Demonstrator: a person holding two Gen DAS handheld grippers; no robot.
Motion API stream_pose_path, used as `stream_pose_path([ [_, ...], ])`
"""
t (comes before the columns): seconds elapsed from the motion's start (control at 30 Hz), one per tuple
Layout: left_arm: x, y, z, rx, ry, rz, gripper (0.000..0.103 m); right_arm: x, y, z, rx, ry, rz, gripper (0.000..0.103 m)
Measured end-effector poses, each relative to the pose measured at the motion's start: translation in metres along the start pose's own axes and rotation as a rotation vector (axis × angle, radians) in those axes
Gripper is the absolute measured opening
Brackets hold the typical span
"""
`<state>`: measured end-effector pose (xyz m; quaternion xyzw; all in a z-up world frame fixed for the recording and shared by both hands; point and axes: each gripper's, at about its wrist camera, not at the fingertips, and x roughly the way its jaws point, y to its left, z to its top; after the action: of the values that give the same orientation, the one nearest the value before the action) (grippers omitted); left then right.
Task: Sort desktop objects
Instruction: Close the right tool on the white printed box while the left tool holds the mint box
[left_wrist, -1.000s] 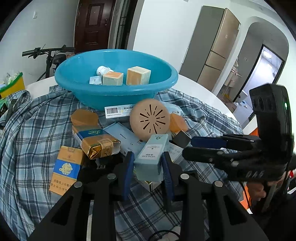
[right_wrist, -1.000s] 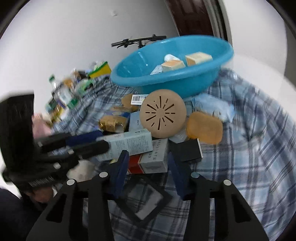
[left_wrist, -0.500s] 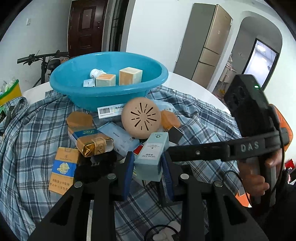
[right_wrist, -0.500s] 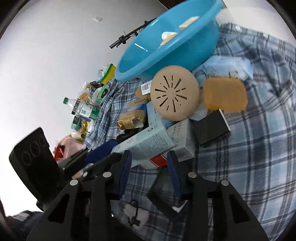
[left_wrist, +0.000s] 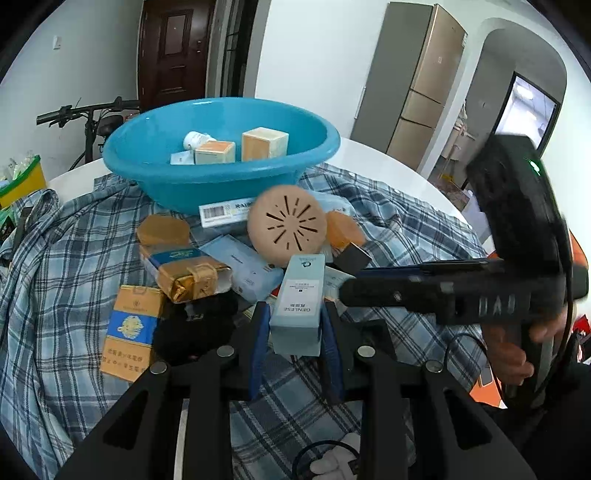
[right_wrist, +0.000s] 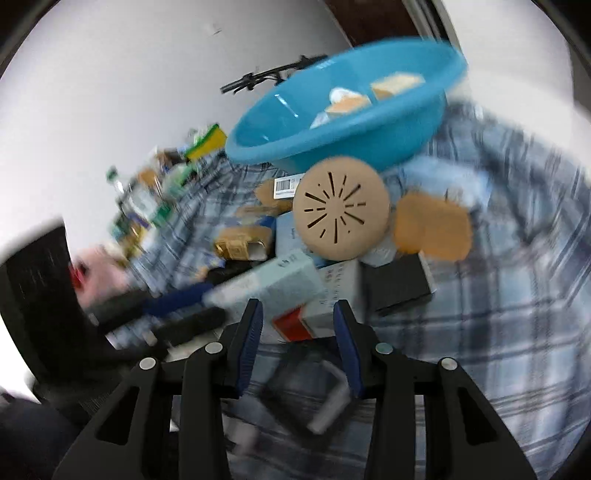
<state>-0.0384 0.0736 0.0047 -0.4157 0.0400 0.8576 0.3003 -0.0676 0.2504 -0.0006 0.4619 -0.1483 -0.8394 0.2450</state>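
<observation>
My left gripper (left_wrist: 295, 321) is shut on a pale blue GENLESE box (left_wrist: 300, 299), held upright above the pile; the box also shows in the right wrist view (right_wrist: 273, 284). A blue basin (left_wrist: 221, 173) at the back holds two small boxes and a white bottle. A round tan perforated disc (left_wrist: 287, 223) leans in the pile before the basin. My right gripper (right_wrist: 298, 325) is open and empty, just in front of a red and grey box (right_wrist: 317, 314); its body (left_wrist: 480, 291) reaches in from the right in the left wrist view.
On the plaid cloth (left_wrist: 55, 266) lie a gold-wrapped pack (left_wrist: 188, 273), a blue and orange carton (left_wrist: 131, 328), orange soaps (left_wrist: 343, 230), a black box (right_wrist: 399, 284) and a barcode box (left_wrist: 225, 212). Bottles and clutter (right_wrist: 147, 206) stand at the left.
The right gripper has swung and rolled back level, with motion blur, staying open near the red and grey box. The left gripper still holds the pale blue box, almost unmoved.
</observation>
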Motion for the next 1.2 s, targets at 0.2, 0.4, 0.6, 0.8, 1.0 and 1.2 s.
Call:
stream_pose_path([
  [0.2,-0.009,-0.001,0.005,0.068,0.009,-0.039,0.030,-0.004,0.017,-0.001,-0.275,-0.011,-0.091,0.028],
  [0.4,-0.015,-0.010,-0.002,0.165,0.052,-0.064,0.030,-0.002,0.026,-0.004,-0.495,0.034,-0.072,0.028],
  [0.6,-0.025,-0.012,0.003,0.181,0.028,-0.075,0.030,0.000,0.034,-0.018,-0.661,0.056,-0.116,0.035],
  [0.8,-0.027,-0.015,0.005,0.169,0.029,-0.089,0.030,0.001,0.049,-0.028,-0.804,-0.042,-0.210,0.070],
  [1.0,-0.026,-0.019,0.003,0.169,0.033,-0.109,0.030,0.015,0.064,-0.042,-0.951,-0.076,-0.326,0.070],
  [1.2,-0.022,-0.019,0.002,0.159,0.047,-0.102,0.030,0.025,0.071,-0.050,-0.996,-0.068,-0.358,0.044],
])
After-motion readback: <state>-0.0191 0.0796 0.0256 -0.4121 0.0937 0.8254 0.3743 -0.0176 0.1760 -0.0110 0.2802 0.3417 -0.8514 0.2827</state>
